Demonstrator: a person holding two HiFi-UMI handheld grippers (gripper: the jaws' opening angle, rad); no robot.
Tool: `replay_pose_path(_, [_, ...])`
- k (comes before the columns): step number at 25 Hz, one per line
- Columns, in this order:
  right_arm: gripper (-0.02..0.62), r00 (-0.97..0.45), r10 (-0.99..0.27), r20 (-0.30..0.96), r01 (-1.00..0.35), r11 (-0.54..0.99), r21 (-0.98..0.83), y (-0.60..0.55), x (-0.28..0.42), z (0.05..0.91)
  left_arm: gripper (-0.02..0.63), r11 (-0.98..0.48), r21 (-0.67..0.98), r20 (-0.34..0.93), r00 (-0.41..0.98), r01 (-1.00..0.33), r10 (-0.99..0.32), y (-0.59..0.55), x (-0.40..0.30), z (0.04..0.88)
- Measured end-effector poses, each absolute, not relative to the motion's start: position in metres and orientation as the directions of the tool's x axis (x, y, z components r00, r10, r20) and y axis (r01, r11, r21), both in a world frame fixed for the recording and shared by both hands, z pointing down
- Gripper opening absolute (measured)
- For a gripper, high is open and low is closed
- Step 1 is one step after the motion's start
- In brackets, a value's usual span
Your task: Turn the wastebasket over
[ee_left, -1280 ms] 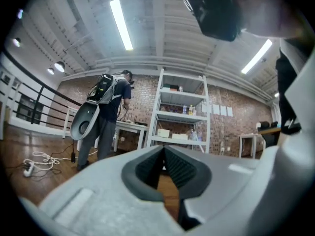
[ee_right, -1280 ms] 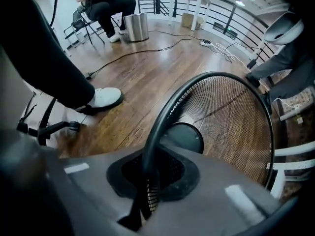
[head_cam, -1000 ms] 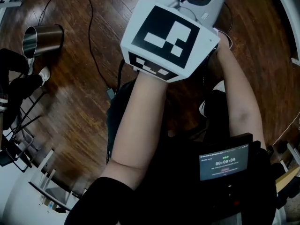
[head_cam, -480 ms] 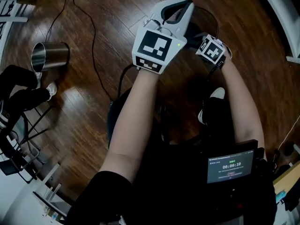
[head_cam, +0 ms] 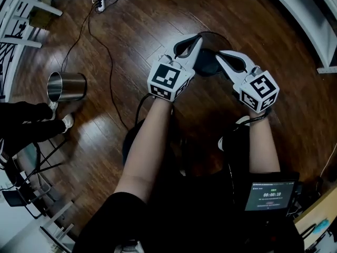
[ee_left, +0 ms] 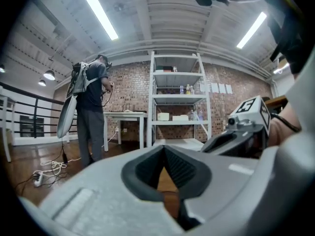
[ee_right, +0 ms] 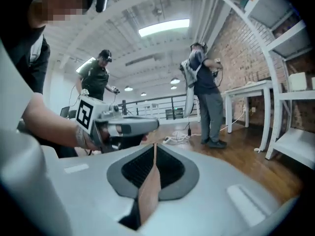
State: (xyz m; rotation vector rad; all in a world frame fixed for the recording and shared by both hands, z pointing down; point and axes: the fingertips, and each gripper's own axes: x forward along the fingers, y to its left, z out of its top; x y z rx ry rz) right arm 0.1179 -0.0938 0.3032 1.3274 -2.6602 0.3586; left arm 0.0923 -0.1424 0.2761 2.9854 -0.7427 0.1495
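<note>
wastebasket (head_cam: 69,87), a shiny cylinder of bare metal, is not yet touched, so the step in hand is, i think, the reach toward it. the left gripper (head_cam: 197,39) has its jaws closed on nothing: its own view shows the two dark pads meeting at the tips. the right gripper (head_cam: 220,54), just beside the left gripper, has just been closing its jaws, and they stand together now with nothing between them.

to do the reach well, i would open the jaws before the gripper arrives. closed jaws can only push the cylinder, and it will probably roll. a good hold seems to be on the rim, with one jaw inside the mouth and one outside on the wall. the metal looks smooth, so the hold should be firm and the turn slow. the second gripper can steady the other wall, so that nothing slips or bangs down.

the wastebasket lies on its side on the dark wooden floor (head_cam: 158,15), well apart from the left gripper and to the left of it in the head view. its open mouth faces away from the left gripper, and the inside looks dark. the wall reflects the light strongly and shows no dent that i can make out.
</note>
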Motion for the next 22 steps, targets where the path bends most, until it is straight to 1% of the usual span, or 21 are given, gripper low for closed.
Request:
replay_pose_path(3, [0.011, -0.552, -0.826, 0.115, -0.832, 0.536, -0.143, -0.084, 0.139, 0.285, 0.0, -0.894, 0.052, 0.11, 0.893, -0.444, -0.437, -0.132, 0.102, 0.277])
replay_pose_path(6, [0.011, -0.559, -0.826, 0.074, -0.828, 0.553, -0.093, -0.099, 0.142, 0.276, 0.0, -0.9, 0.054, 0.101, 0.9, -0.432, -0.425, -0.129, 0.102, 0.273])
replay_pose_path(9, [0.011, -0.557, -0.83, 0.024, -0.826, 0.551, -0.118, -0.109, 0.142, 0.269, 0.0, -0.903, 0.045, 0.107, 0.901, -0.427, -0.421, -0.124, 0.101, 0.273])
replay_pose_path(15, [0.011, -0.559, -0.829, 0.0, -0.824, 0.555, -0.117, -0.097, 0.138, 0.269, 0.0, -0.913, 0.056, 0.115, 0.911, -0.404, -0.396, -0.105, 0.105, 0.281])
replay_pose_path(19, [0.011, -0.558, -0.83, 0.001, -0.822, 0.552, -0.14, -0.112, 0.163, 0.272, 0.0, -0.922, 0.03, 0.144, 0.915, -0.386, -0.378, -0.108, 0.131, 0.285])
replay_pose_path(22, [0.011, -0.562, -0.827, -0.009, -0.817, 0.556, -0.155, -0.117, 0.172, 0.27, 0.0, -0.92, 0.041, 0.156, 0.912, -0.391, -0.38, -0.112, 0.137, 0.289])
